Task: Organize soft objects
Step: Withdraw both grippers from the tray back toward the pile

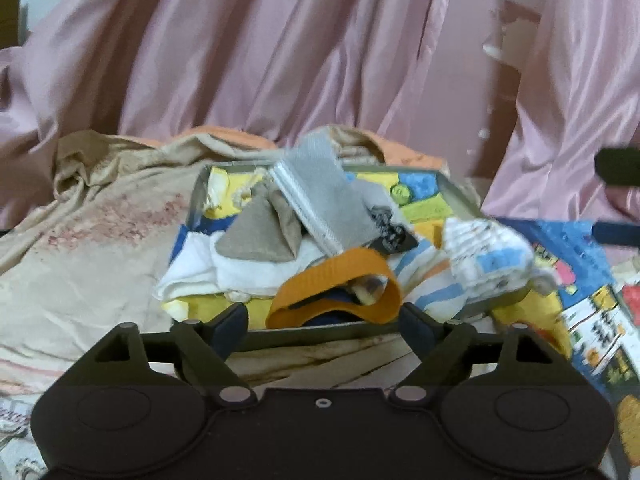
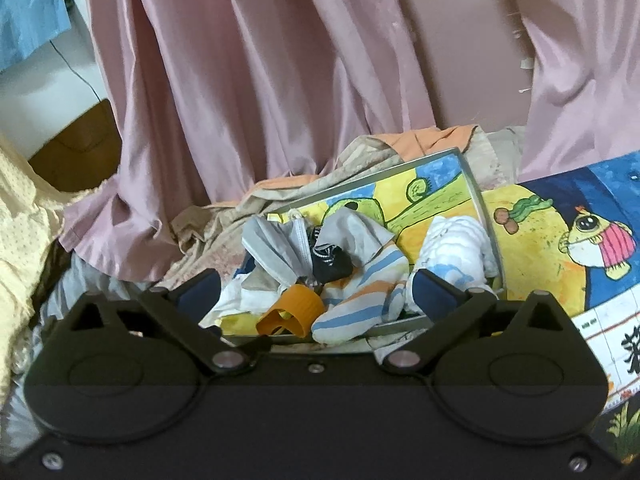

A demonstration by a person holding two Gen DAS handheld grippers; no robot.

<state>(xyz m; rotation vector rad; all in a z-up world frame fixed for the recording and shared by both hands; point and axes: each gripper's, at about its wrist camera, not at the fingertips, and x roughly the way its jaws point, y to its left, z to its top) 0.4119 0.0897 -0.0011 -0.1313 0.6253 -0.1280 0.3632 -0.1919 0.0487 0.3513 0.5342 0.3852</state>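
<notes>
Both grippers are standing wide with nothing between their fingers: the left gripper and the right gripper are hovering at the near rim of a shallow picture-lined tray, where the socks are lying heaped, an orange-cuffed sock nearest.

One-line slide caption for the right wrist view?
Open right gripper above a picture-lined tray piled with socks and an orange band.
</notes>
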